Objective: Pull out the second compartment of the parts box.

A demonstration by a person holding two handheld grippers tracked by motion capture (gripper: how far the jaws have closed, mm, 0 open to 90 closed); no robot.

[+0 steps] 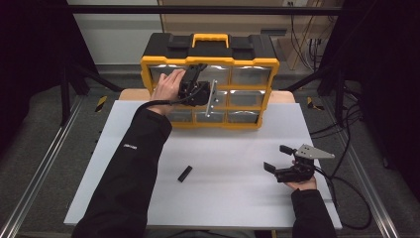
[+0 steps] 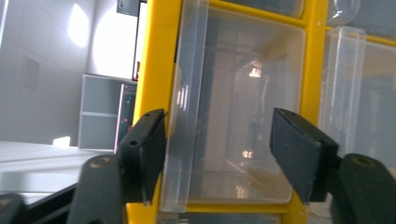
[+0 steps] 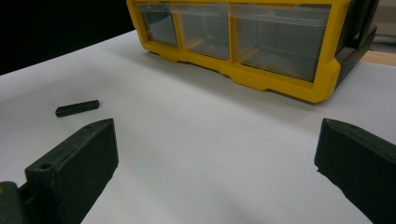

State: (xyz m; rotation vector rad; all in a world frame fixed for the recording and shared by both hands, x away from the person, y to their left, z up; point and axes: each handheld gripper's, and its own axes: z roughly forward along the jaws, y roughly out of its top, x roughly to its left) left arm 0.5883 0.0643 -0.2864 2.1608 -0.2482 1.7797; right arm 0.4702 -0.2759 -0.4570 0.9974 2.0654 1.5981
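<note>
At the back of the counter (image 1: 213,163) stands a yellow organiser (image 1: 210,91) with clear drawers, and the left gripper (image 1: 198,91) is up against its front. In the left gripper view its jaws straddle one clear drawer (image 2: 233,116): the left jaw lies beside the drawer's raised front lip, the right jaw sits off the yellow divider, and a gap shows on that side. So the jaws are part open and, as far as I can tell, not yet pressing on anything. The drawer looks seated in its slot and seems empty.

The right gripper (image 1: 282,159) rests low on the counter near the front right edge, jaws wide apart with nothing between them. A small black bar (image 1: 184,173) lies loose on the counter between the two arms, well apart from both grippers.

Judging by this, the work is at its start: a drawer is being taken hold of, not yet pulled, and the bar has not been picked up. If the bar is meant for the drawer, nearly everything is left.

The high view gives the layout and the person's sleeves; the left gripper view alone shows jaw against drawer lip. The right gripper view shows the bar (image 3: 77,108) and the organiser's bottom row (image 3: 243,35) from counter level.
</note>
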